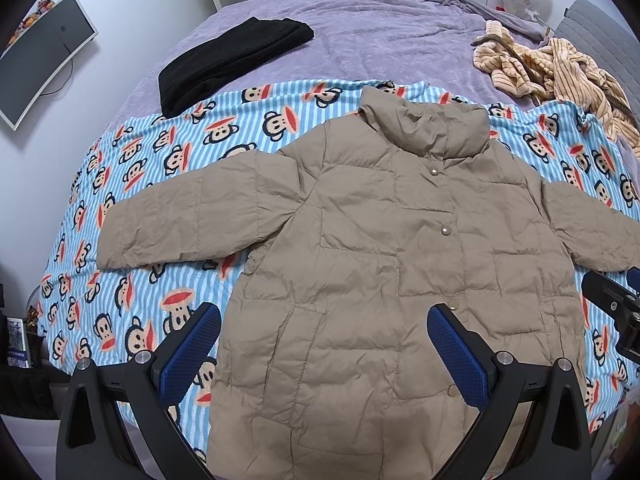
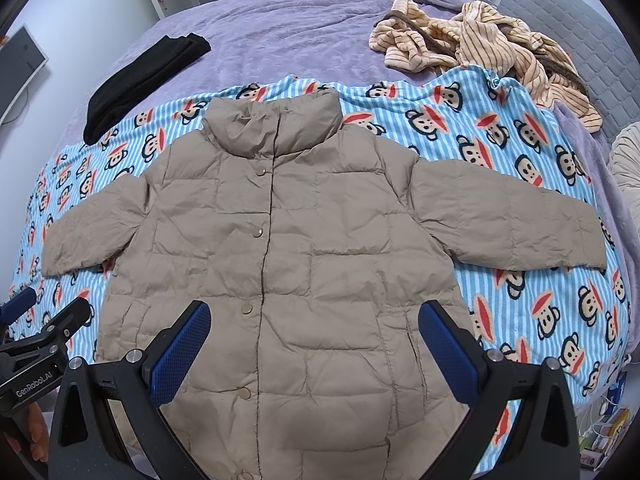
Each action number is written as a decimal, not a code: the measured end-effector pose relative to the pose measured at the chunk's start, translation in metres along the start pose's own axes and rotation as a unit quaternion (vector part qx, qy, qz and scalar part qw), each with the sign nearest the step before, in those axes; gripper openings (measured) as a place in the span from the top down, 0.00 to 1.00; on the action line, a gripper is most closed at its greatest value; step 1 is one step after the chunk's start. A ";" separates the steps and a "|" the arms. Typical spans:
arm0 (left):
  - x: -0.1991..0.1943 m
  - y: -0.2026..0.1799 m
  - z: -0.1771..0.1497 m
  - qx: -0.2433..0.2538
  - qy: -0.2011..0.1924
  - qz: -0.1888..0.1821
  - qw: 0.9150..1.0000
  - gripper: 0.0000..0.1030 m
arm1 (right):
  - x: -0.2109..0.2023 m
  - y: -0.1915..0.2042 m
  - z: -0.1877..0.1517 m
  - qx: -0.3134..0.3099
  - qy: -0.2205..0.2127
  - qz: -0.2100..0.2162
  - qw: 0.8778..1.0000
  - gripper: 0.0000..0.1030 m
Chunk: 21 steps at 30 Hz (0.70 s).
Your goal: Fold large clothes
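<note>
A purple bed [image 1: 380, 32] carries a striped monkey-print blanket [image 1: 160, 168] across its near edge. A tan puffer jacket [image 1: 380, 240] lies flat on the blanket, front up, snapped closed, sleeves out to either side. A black folded garment [image 1: 228, 60] sits toward the far left corner, a striped robe [image 1: 560, 68] toward the far right. The left gripper [image 1: 324, 340] and right gripper [image 2: 314, 340] hover over the hem, both spread wide, holding nothing.

black fingers [image 1: 516, 368], blue dimpled pads [image 2: 184, 348], silver screws.
</note>
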State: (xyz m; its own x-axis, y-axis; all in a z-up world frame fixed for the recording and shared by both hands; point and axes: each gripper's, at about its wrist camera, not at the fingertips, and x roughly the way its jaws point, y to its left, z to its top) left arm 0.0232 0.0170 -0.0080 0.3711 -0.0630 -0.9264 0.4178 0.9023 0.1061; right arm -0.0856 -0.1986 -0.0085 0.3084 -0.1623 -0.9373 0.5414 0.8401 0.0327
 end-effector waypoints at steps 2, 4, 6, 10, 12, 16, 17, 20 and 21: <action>0.000 0.000 0.000 0.000 -0.001 0.001 1.000 0.00 | 0.000 0.000 0.000 0.000 0.000 0.000 1.000 0.00; 0.001 0.001 -0.001 -0.001 0.000 0.001 1.000 0.00 | 0.000 -0.001 0.001 -0.001 0.000 0.000 1.000 0.00; 0.003 0.002 -0.002 -0.001 0.000 0.001 1.000 0.00 | 0.000 -0.001 0.001 0.000 0.001 0.001 1.000 0.00; 0.004 0.002 -0.002 -0.001 0.000 0.000 1.000 0.00 | 0.000 0.002 -0.001 -0.001 0.002 0.000 1.000 0.00; 0.006 0.002 -0.004 -0.001 0.002 -0.001 1.000 0.00 | 0.000 0.002 -0.002 0.001 0.003 0.001 1.000 0.00; 0.009 0.001 -0.006 -0.002 0.006 -0.004 1.000 0.00 | 0.002 0.004 -0.004 0.005 0.007 0.000 1.000 0.00; 0.010 0.001 -0.006 -0.002 0.007 -0.005 1.000 0.00 | 0.003 0.003 -0.003 0.005 0.009 0.001 1.000 0.00; 0.013 0.002 -0.006 -0.006 0.014 -0.009 1.000 0.00 | 0.008 0.001 0.000 0.007 0.017 0.007 1.000 0.00; 0.015 0.004 -0.006 -0.009 0.016 -0.011 1.000 0.00 | 0.008 0.002 0.000 0.007 0.019 0.008 1.000 0.00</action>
State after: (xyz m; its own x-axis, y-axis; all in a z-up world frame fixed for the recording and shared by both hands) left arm 0.0248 0.0220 -0.0236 0.3345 -0.0696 -0.9398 0.4106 0.9084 0.0789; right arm -0.0821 -0.1979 -0.0164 0.2878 -0.1288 -0.9490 0.5476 0.8351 0.0527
